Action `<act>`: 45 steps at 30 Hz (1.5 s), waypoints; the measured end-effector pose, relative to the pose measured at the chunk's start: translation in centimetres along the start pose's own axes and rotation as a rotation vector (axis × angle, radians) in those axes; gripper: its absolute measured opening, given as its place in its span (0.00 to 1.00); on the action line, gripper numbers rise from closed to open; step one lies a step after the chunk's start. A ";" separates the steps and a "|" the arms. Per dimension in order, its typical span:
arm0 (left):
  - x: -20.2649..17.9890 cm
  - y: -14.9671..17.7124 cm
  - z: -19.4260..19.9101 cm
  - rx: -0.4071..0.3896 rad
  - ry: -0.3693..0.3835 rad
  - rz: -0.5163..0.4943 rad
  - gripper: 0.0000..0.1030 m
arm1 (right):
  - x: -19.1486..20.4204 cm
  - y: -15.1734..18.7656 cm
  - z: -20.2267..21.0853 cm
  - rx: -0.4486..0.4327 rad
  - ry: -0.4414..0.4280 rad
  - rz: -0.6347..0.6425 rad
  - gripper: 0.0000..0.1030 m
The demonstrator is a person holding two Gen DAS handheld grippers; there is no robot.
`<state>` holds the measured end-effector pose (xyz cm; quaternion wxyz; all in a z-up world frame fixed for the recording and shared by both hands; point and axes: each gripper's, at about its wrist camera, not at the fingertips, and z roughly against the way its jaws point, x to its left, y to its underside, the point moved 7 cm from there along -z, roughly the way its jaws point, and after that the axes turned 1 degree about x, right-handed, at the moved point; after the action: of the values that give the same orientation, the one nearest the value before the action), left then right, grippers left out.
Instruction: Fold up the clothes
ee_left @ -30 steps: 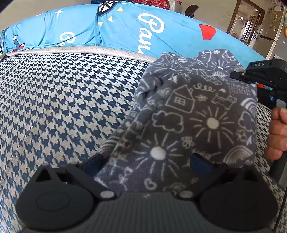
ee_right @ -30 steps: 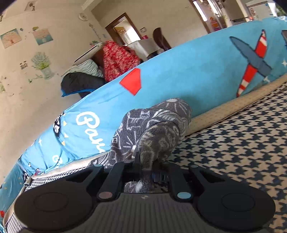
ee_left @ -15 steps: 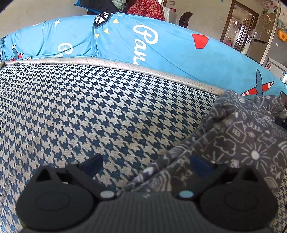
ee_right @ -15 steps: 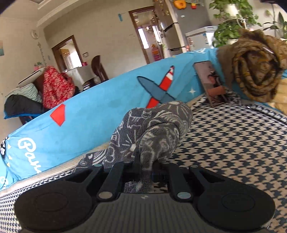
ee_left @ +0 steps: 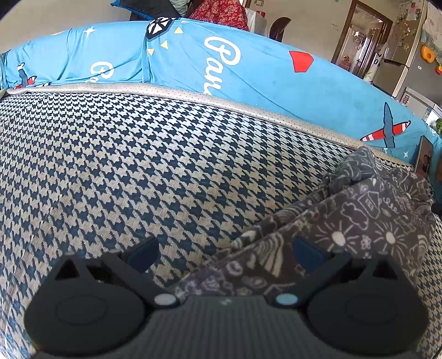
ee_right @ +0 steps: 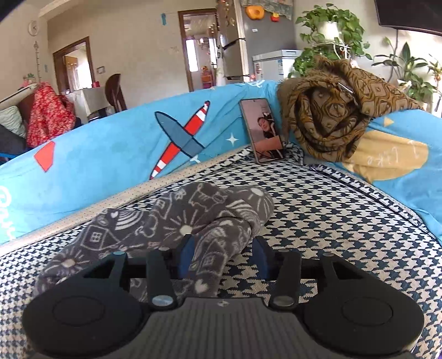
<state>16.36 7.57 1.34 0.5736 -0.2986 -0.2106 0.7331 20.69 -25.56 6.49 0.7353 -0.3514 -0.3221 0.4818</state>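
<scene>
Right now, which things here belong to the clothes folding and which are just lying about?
For the job:
- grey garment, on the checked cushion
- right gripper, jaws opening, cloth between them
- left gripper, open

Lying about:
- phone, propped against the blue cover
- brown scarf
- plants

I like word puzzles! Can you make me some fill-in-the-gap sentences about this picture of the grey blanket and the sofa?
1. The grey blanket has little white ____ drawn on it, beside suns and clouds.
2. The phone leans against the ____ sofa cover.
3. The seat under the blanket has a ____ pattern in dark blue and cream.
4. The brown scarf is heaped to the ____ of the phone in the right view.

Missing words: houses; blue; houndstooth; right
</scene>
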 end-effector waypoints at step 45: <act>4.1 8.8 7.0 0.028 0.071 0.245 1.00 | 4.8 18.9 12.4 0.561 -0.831 -0.021 0.47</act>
<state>4.68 9.59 -0.07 0.4910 -0.3398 -0.1416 0.7895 3.10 -13.05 -1.68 0.6158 0.0844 -0.4493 0.6418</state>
